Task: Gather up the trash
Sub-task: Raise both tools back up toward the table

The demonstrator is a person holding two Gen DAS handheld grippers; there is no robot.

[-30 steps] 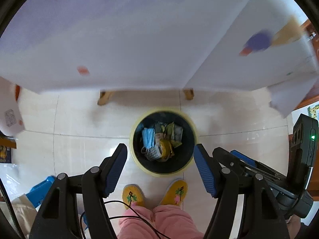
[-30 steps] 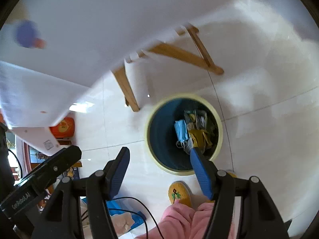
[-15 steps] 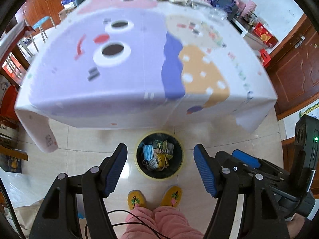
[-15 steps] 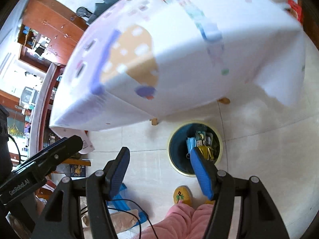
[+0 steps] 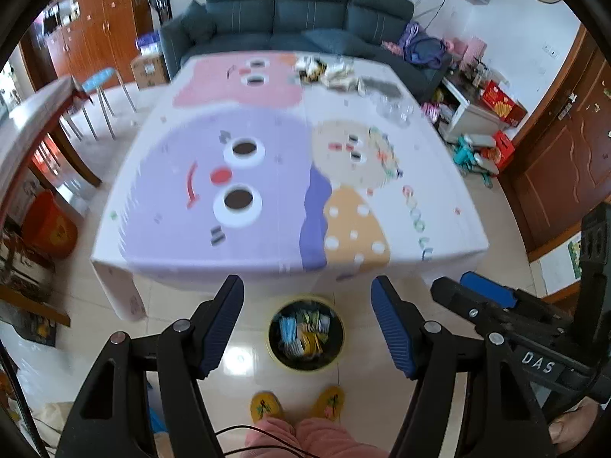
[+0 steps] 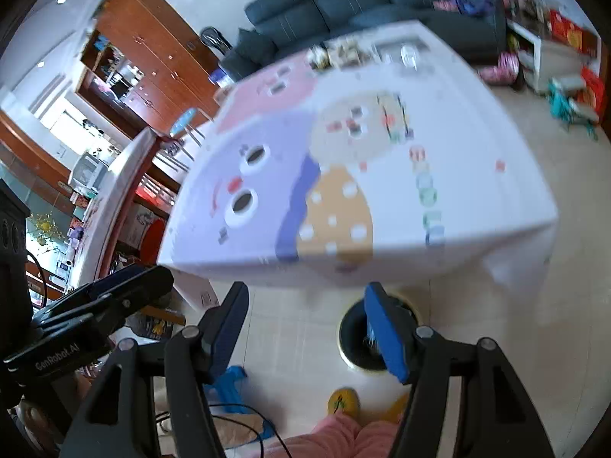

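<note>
Both grippers have swung upward since a second ago: back then they looked straight down at the bin beneath the table edge, and now the whole tabletop and the room behind it are in sight. The left gripper (image 5: 307, 320) hangs with its blue pads spread wide and nothing between them; the right gripper (image 6: 305, 328) is likewise spread and empty. On the floor just in front of the table stands the yellow-rimmed trash bin (image 5: 305, 334), holding blue face masks and wrappers, close to the person's yellow slippers (image 5: 267, 406). A cartoon-print tablecloth (image 5: 267, 175) covers the table. At its far end, near the dark sofa (image 5: 305, 11), lies a blurred pile of wrappers and scraps (image 5: 332, 70). An orange bucket (image 5: 49, 225) sits on the floor to the left.
</note>
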